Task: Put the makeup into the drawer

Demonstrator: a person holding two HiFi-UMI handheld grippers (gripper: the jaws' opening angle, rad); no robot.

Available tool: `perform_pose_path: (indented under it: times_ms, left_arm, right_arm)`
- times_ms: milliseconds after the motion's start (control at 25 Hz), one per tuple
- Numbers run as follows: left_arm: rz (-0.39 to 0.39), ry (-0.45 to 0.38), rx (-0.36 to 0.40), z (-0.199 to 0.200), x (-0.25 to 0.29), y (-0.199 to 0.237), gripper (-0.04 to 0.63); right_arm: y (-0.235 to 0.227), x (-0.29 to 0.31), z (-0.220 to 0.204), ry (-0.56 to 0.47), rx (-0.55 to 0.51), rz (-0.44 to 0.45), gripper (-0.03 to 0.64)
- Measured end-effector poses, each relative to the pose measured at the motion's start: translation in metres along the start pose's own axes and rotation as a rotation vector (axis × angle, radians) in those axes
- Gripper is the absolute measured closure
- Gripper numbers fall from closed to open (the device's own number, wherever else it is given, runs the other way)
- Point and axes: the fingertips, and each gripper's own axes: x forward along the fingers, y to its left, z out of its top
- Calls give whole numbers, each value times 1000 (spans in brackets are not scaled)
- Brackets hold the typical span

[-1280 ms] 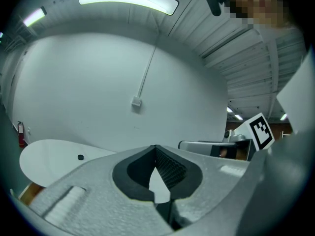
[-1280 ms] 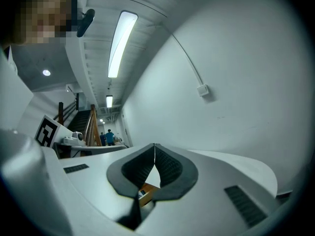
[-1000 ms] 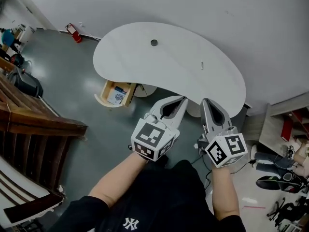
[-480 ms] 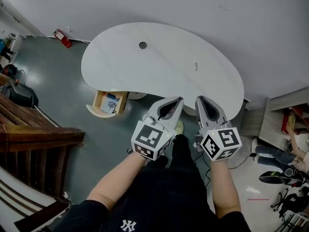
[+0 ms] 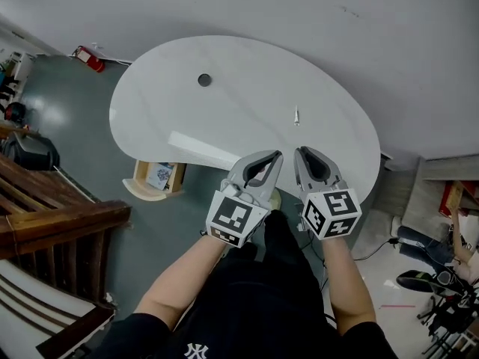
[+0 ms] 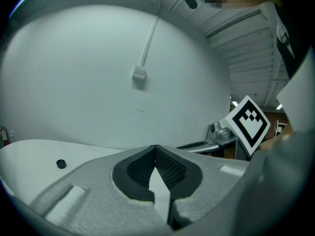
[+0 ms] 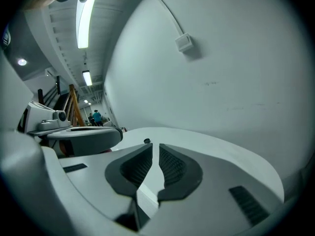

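A slim pale makeup stick (image 5: 296, 115) lies on the white kidney-shaped table (image 5: 247, 88), right of centre. A small dark round piece (image 5: 204, 79) sits further left; it also shows as the dark piece (image 6: 60, 164) and the dark piece (image 7: 146, 141). A wooden drawer (image 5: 157, 176) stands open under the table's front left edge, with things inside. My left gripper (image 5: 278, 155) (image 6: 155, 147) is shut and empty over the near edge. My right gripper (image 5: 299, 152) (image 7: 155, 145) is beside it, its jaws opening a narrow gap with nothing between them.
A plain white wall rises behind the table, with a cable box (image 6: 139, 73) on it. Dark wooden stairs (image 5: 52, 208) stand at the left, a red extinguisher (image 5: 88, 58) at the far left wall. Shoes and clutter (image 5: 438, 279) lie on the floor at the right.
Both grippers have moved forward and down to the table's near edge, and the table now fills more of the view. The right jaws have parted slightly.
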Motion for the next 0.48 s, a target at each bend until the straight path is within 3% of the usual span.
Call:
perform_pose_path:
  times_ms: [480]
  left_arm:
    - [67, 117, -49, -65, 110, 49, 588]
  right_arm:
    - [-99, 99, -55, 182, 44, -25, 546]
